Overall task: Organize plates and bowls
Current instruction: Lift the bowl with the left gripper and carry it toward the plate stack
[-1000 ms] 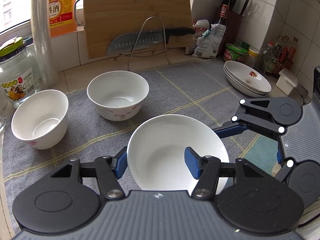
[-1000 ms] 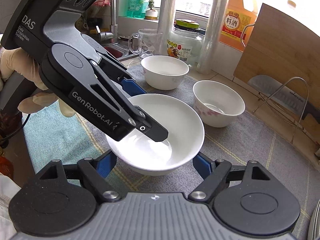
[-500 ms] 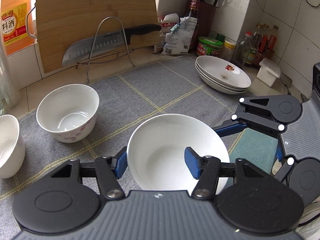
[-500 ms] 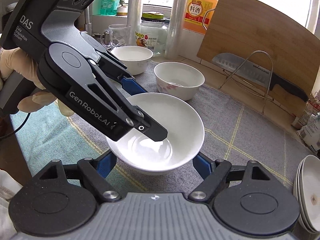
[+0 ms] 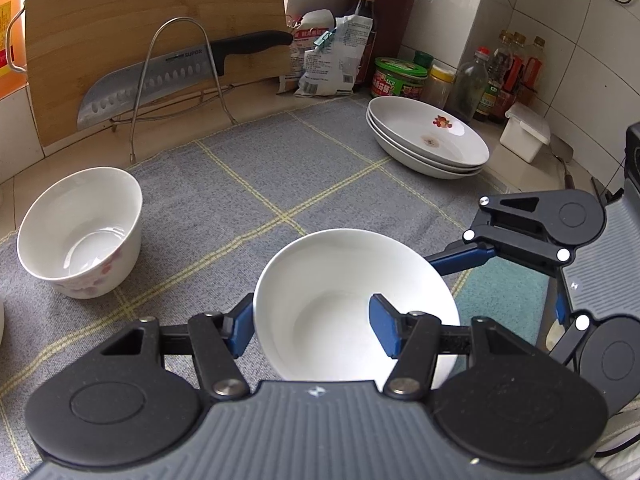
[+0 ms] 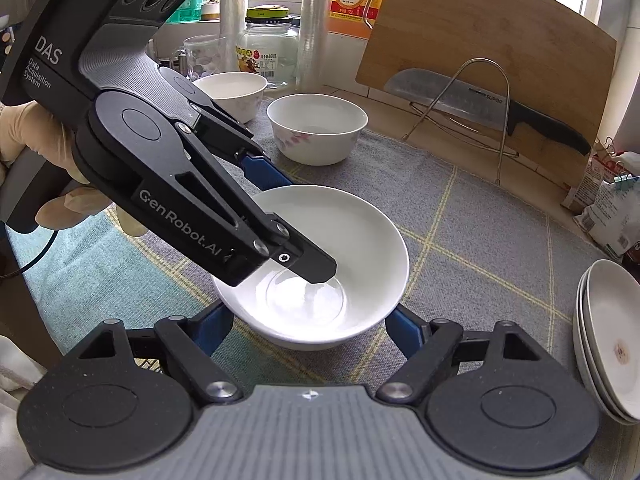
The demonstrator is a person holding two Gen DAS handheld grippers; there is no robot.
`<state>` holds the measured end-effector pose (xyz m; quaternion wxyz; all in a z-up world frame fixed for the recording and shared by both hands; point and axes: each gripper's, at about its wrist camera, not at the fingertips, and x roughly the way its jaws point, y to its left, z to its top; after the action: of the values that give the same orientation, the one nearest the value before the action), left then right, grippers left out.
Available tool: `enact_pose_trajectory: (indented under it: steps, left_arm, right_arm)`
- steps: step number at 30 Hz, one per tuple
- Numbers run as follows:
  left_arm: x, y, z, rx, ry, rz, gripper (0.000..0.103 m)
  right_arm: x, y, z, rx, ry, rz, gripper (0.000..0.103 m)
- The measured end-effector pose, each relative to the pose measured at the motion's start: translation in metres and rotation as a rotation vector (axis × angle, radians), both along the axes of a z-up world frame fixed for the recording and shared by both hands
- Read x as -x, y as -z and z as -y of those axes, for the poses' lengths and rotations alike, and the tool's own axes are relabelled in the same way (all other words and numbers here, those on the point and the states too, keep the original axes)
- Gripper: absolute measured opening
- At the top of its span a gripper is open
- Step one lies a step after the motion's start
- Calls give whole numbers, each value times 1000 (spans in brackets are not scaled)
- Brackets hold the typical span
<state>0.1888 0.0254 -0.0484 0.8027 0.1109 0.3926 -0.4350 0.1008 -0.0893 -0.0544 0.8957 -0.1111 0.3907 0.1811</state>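
Both grippers hold one plain white bowl [image 5: 340, 288] over the grey checked cloth [image 5: 248, 168]. My left gripper [image 5: 312, 330] is shut on the bowl's rim, with one blue pad inside and one outside. In the right wrist view its inner finger [image 6: 308, 260] reaches down into the bowl [image 6: 360, 248]. My right gripper [image 6: 310, 328] is shut across the bowl's outer wall, a pad on each side. A stack of shallow plates [image 5: 428, 140] lies at the far right [image 6: 608, 340]. A flowered bowl [image 5: 80, 232] stands to the left, and another bowl [image 6: 232, 92] behind it.
A cleaver [image 5: 152, 80] rests on a wire rack against a wooden cutting board [image 5: 160, 12]. Sauce bottles, jars [image 5: 400, 76] and a white box [image 5: 524, 136] line the back right corner. A glass jar [image 6: 268, 56] and mug stand at the back left. A gloved hand [image 6: 24, 140] holds the left gripper.
Both grippers have carried the white bowl to the right, toward the plate stack. The flowered bowls have slid left in the views, and the plates have drawn nearer. Both grips are unchanged.
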Motion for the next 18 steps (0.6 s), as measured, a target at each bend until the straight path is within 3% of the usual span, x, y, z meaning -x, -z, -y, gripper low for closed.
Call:
enact_pose_trajectory:
  steps: [14, 16, 18]
  left_arm:
    - [0, 4, 3, 6, -6, -10, 59]
    - [0, 5, 2, 11, -1, -15, 65]
    - [1, 4, 2, 17, 0, -7, 80]
  right_arm:
    - [-2, 4, 4, -8, 5, -23, 86]
    - [-3, 4, 4, -9, 5, -25, 87]
    - [-4, 4, 3, -8, 0, -24, 88]
